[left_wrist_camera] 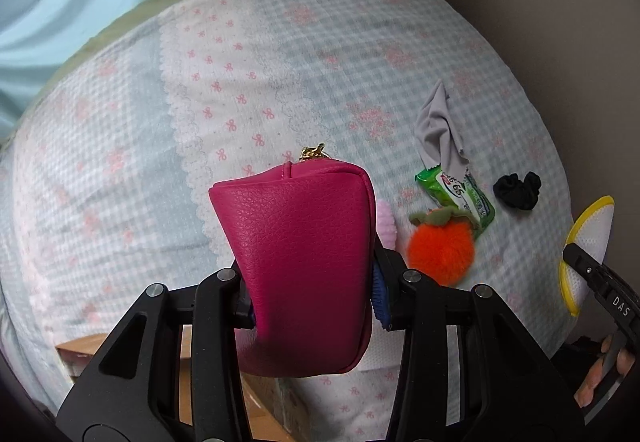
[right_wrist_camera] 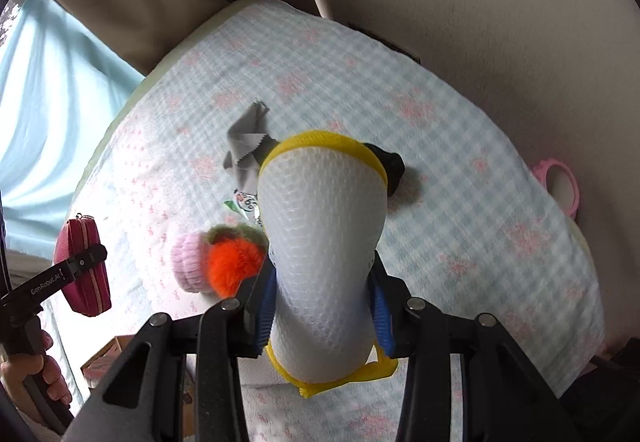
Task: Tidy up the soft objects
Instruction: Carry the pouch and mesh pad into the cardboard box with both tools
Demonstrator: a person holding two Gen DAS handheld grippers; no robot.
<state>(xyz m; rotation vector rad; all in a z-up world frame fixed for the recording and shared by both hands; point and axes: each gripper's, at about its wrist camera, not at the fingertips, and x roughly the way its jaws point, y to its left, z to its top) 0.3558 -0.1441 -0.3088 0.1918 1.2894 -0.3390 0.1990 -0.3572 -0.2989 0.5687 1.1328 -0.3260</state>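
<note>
My left gripper (left_wrist_camera: 312, 294) is shut on a magenta leather pouch (left_wrist_camera: 300, 262) with a gold zip pull, held above the bed; it also shows at the left of the right wrist view (right_wrist_camera: 82, 266). My right gripper (right_wrist_camera: 324, 306) is shut on a white mesh bag with yellow trim (right_wrist_camera: 324, 254), seen at the right edge of the left wrist view (left_wrist_camera: 588, 242). On the checked bedspread (left_wrist_camera: 280, 62) lie an orange fluffy toy (left_wrist_camera: 440, 246), a green wipes pack (left_wrist_camera: 460, 194), a grey cloth (left_wrist_camera: 440, 134), a black scrunchie (left_wrist_camera: 518, 190) and a pink knit item (right_wrist_camera: 188, 262).
A beige padded headboard (right_wrist_camera: 480, 22) runs behind the bed. A light blue curtain (left_wrist_camera: 80, 2) hangs at the left. A pink ring-shaped object (right_wrist_camera: 560, 186) sits at the bed's right edge. A cardboard box (left_wrist_camera: 260, 402) stands below the bed's near edge.
</note>
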